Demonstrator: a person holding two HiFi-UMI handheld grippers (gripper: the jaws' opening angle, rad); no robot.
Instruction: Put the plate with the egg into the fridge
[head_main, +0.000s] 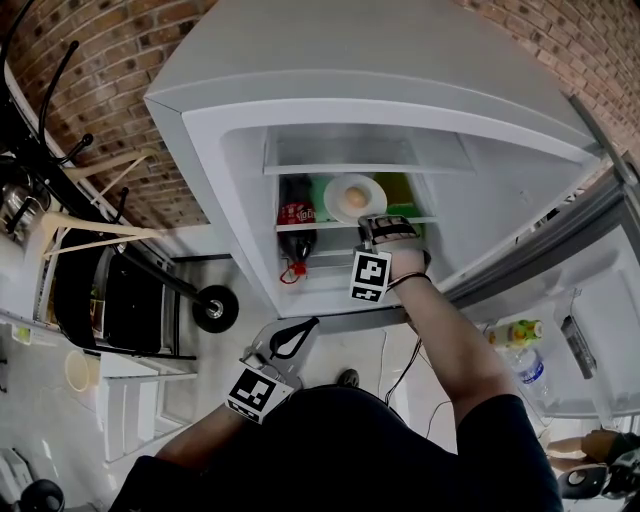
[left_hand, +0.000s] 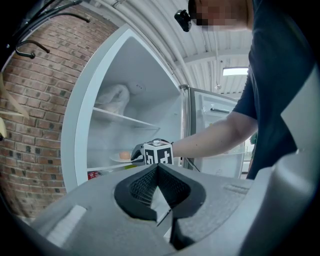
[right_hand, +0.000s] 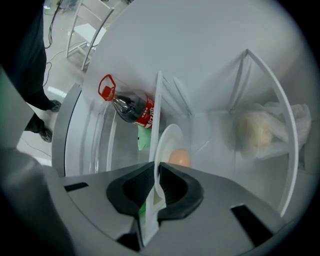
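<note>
A white plate (head_main: 373, 188) with a brown egg (head_main: 353, 200) lies on the middle glass shelf (head_main: 300, 227) of the open fridge. My right gripper (head_main: 383, 224) reaches in to the plate's near rim. In the right gripper view the plate (right_hand: 170, 136) and egg (right_hand: 180, 157) sit just past my right gripper (right_hand: 156, 169); its jaws stand slightly apart, open, with the plate's rim and the shelf's edge between them. My left gripper (head_main: 277, 349) hangs low outside the fridge, shut and empty (left_hand: 157, 168). From there the plate (left_hand: 116, 159) shows on its shelf.
A cola bottle (head_main: 296, 226) stands left of the plate, with green items behind. A pale plastic bag (right_hand: 261, 131) lies on the shelf above. The fridge door (head_main: 560, 330) is swung open at the right and holds bottles (head_main: 518, 333). A brick wall and racks stand at the left.
</note>
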